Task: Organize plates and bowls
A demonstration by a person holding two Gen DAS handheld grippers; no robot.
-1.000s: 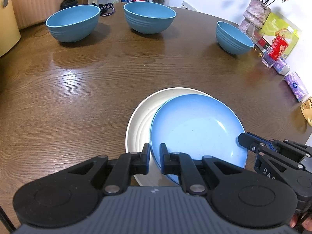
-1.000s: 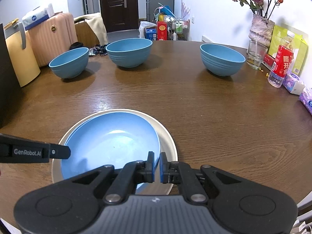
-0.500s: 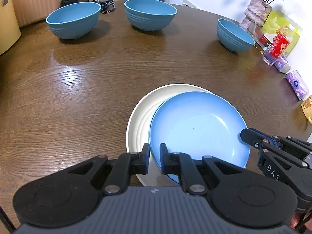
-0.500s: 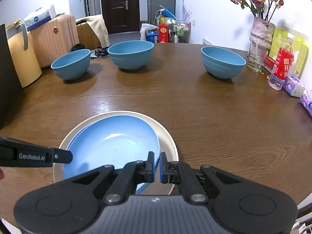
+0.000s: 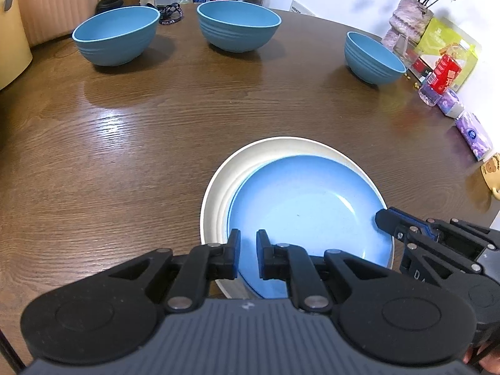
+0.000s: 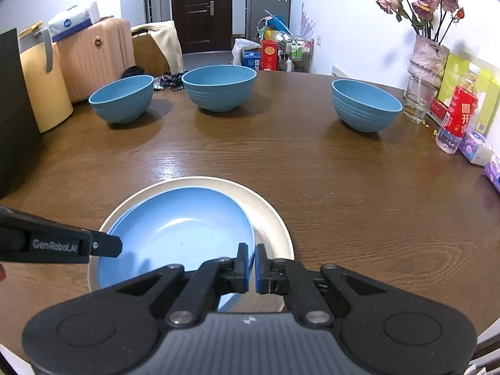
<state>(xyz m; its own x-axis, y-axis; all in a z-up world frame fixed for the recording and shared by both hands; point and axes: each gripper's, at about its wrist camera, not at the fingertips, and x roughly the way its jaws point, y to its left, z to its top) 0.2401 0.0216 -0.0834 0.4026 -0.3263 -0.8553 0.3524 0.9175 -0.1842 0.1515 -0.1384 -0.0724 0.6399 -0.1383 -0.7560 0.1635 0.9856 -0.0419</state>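
Since a second ago the blue plate (image 5: 307, 206) is sitting lower and more centred in the cream plate (image 5: 225, 181), both grippers hardly shifting. The left gripper (image 5: 248, 243) and right gripper (image 6: 251, 262) are each pinching its thin near rim, jaws nearly closed. Plates are nesting; three ribbed matte blue bowls (image 6: 218, 86) are waiting, well apart, across the glossy wood-grain table (image 6: 343, 203).

A blue plate (image 5: 307, 206) sits inside a larger cream plate (image 5: 218, 187), shifted toward its near right side so the cream rim shows widest on the far left. The stack lies flat at the near edge of the table. Three blue ribbed bowls stand upright and empty along the far side: the left bowl (image 6: 122, 98), the middle bowl (image 6: 218, 87) slightly farther back, and the right bowl (image 6: 365, 104), well apart.
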